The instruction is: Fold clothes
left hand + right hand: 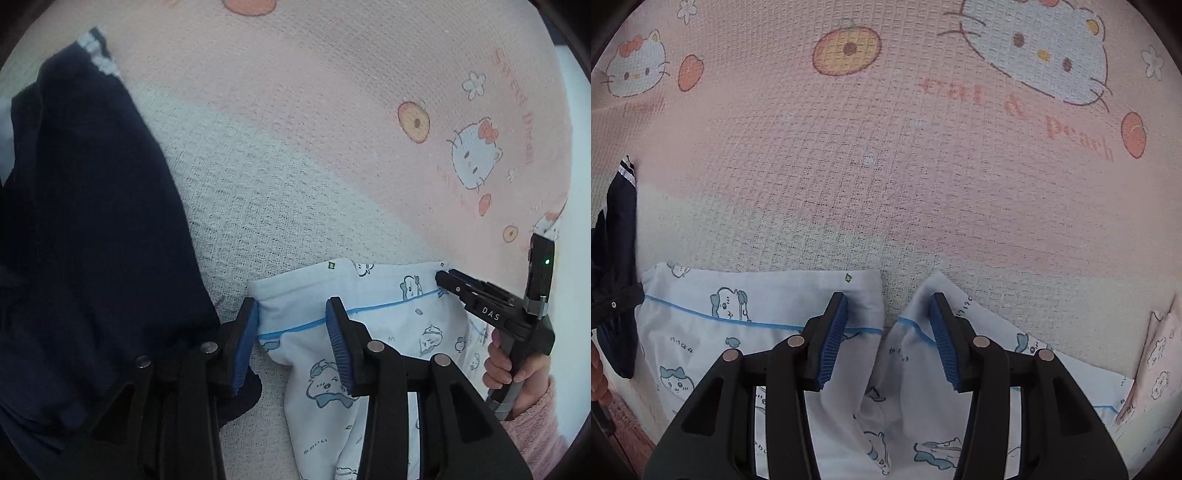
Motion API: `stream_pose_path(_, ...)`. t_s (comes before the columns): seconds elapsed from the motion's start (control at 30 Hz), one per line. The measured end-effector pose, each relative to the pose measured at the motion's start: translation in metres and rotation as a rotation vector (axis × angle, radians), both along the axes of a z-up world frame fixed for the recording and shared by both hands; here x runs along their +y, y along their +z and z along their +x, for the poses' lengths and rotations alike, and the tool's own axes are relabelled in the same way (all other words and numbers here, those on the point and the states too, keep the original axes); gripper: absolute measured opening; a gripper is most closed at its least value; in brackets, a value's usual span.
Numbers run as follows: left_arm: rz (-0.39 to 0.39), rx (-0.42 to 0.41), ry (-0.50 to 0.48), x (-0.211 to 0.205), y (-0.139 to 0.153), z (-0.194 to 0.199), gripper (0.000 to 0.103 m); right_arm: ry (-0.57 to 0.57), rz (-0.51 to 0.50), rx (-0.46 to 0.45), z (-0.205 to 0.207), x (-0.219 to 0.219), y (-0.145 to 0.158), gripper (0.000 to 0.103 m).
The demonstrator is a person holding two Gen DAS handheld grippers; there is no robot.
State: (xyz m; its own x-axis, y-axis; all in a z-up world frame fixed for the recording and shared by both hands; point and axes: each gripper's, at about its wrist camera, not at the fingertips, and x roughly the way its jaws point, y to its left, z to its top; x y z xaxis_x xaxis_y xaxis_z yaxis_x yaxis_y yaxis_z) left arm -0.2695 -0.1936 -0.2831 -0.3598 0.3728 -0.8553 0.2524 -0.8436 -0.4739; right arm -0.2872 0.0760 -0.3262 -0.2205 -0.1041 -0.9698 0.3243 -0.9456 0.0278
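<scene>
A white garment (384, 317) printed with blue cartoon figures and trimmed with blue piping lies flat on the bed. In the left wrist view my left gripper (291, 332) is open just over its left hem; the cloth lies between the blue pads (245, 347) without being pinched. My right gripper (445, 277) has its tips at the same hem further right. In the right wrist view the right gripper (888, 325) is open, each finger over a separate fold of the white garment (746, 317), with bare sheet showing in the gap between the folds.
A dark navy garment (92, 221) lies crumpled to the left, also at the left edge (617, 240) of the right wrist view. The pink sheet (332, 110) with cat and peach prints stretches ahead. A hand (506, 365) in a pink sleeve holds the right gripper's handle.
</scene>
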Motion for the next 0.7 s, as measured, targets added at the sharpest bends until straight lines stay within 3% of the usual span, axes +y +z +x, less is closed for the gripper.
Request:
stream_pose_path(0.03, -0.027, 0.011, -0.016, 0.002, 0.003, -0.003, 0.024, 0.032, 0.006, 0.006, 0.001, -0.006, 0.0, 0.033)
stream_pose_path(0.07, -0.054, 0.027, -0.032, 0.004, 0.006, -0.005, 0.004, 0.058, 0.01, 0.015, 0.003, -0.01, 0.002, 0.02)
stream_pose_path(0.13, -0.111, 0.127, -0.063, 0.008, 0.027, -0.007, 0.004, 0.082, -0.027, 0.047, 0.005, -0.013, 0.013, 0.005)
stream_pose_path(0.23, -0.231, 0.25, -0.081, 0.014, 0.054, -0.007, 0.003, 0.075, -0.104, 0.145, 0.011, -0.004, 0.045, 0.005)
stream_pose_path(0.3, -0.27, 0.221, -0.06, 0.012, 0.051, -0.013, 0.004, 0.08, -0.072, 0.165, 0.011, 0.0, 0.048, 0.005)
stream_pose_path(0.43, -0.061, 0.045, -0.001, -0.01, 0.018, -0.007, 0.011, 0.091, -0.057, 0.127, 0.012, 0.004, 0.037, 0.007)
stream_pose_path(0.57, -0.01, -0.017, 0.001, -0.007, 0.008, 0.0, 0.046, 0.087, -0.093, 0.096, 0.017, 0.004, 0.032, 0.019)
stream_pose_path(0.7, 0.047, -0.04, 0.005, -0.009, -0.003, 0.002, 0.046, 0.035, -0.092, 0.061, 0.013, 0.009, 0.023, 0.02)
